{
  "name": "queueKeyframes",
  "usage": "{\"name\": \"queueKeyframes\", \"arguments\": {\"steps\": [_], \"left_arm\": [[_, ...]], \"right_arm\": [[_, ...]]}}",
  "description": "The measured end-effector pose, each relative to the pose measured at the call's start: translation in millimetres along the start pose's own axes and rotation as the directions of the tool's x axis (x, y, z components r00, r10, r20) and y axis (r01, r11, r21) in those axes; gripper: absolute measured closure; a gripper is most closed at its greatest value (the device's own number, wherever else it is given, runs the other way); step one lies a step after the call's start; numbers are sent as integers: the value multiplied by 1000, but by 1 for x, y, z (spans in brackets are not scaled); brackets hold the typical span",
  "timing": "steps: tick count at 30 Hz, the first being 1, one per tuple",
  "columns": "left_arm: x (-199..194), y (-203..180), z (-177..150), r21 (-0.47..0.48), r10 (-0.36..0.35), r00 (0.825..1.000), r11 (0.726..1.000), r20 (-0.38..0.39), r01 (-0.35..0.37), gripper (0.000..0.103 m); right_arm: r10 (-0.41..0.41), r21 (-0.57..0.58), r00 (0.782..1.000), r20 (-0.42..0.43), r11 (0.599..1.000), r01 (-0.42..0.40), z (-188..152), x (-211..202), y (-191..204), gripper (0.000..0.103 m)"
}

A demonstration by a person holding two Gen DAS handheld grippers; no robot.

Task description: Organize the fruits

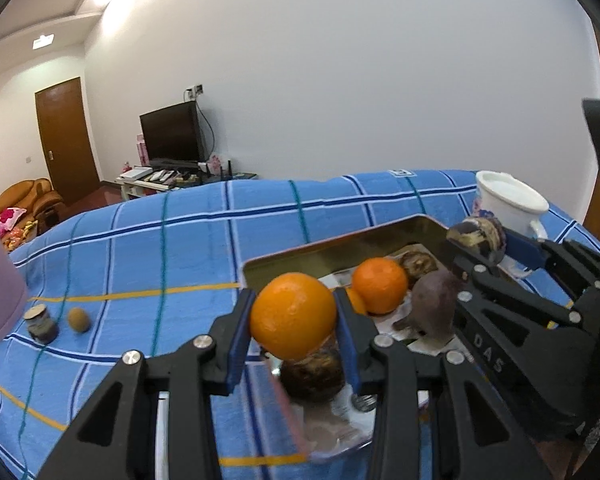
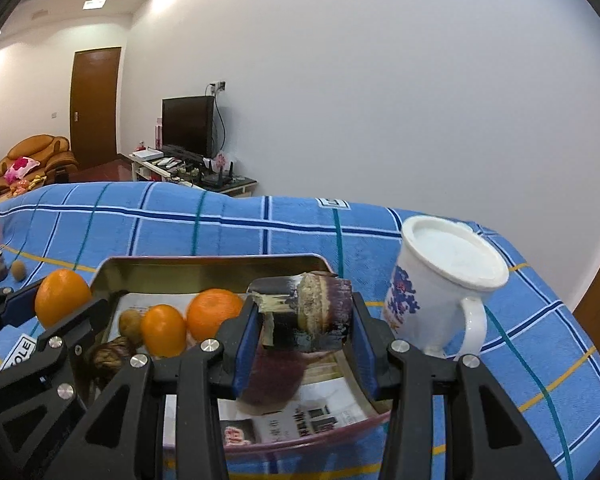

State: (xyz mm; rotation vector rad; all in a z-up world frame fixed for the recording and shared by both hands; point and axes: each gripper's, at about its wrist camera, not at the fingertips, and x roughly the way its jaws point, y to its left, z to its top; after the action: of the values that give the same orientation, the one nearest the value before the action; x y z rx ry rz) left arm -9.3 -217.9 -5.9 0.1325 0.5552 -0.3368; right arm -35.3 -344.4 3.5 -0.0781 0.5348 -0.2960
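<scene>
**Holding two fruits above the tin tray**

I have the left gripper [image 1: 294, 320] clenched on an orange [image 1: 293, 317], held above the near left corner of the tin tray [image 2: 204, 266]. I have the right gripper [image 2: 306, 320] clenched on a dark, peeling purple fruit [image 2: 306, 316] above the tray's near right side. Inside the tray lie two oranges [image 2: 214, 312], a kiwi [image 2: 130, 322] and a purple root [image 1: 436, 304]. A white mug [image 2: 448, 284] stands just right of the tray.
</scene>
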Motion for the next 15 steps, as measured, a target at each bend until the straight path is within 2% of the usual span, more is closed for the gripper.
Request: {"name": "queueKeyframes", "arguments": {"steps": [7, 11, 15], "left_arm": [[13, -11, 6, -2, -10, 999, 1000, -34, 10, 62], [26, -16, 8, -7, -14, 996, 1000, -86, 14, 62], [37, -17, 8, -13, -14, 991, 1000, -135, 12, 62]], "right_arm": [[6, 1, 999, -48, 1000, -6, 2, 15, -11, 59], [31, 0, 995, -94, 1000, -31, 2, 26, -13, 59], [15, -29, 996, -92, 999, -18, 3, 30, -9, 58]]}}
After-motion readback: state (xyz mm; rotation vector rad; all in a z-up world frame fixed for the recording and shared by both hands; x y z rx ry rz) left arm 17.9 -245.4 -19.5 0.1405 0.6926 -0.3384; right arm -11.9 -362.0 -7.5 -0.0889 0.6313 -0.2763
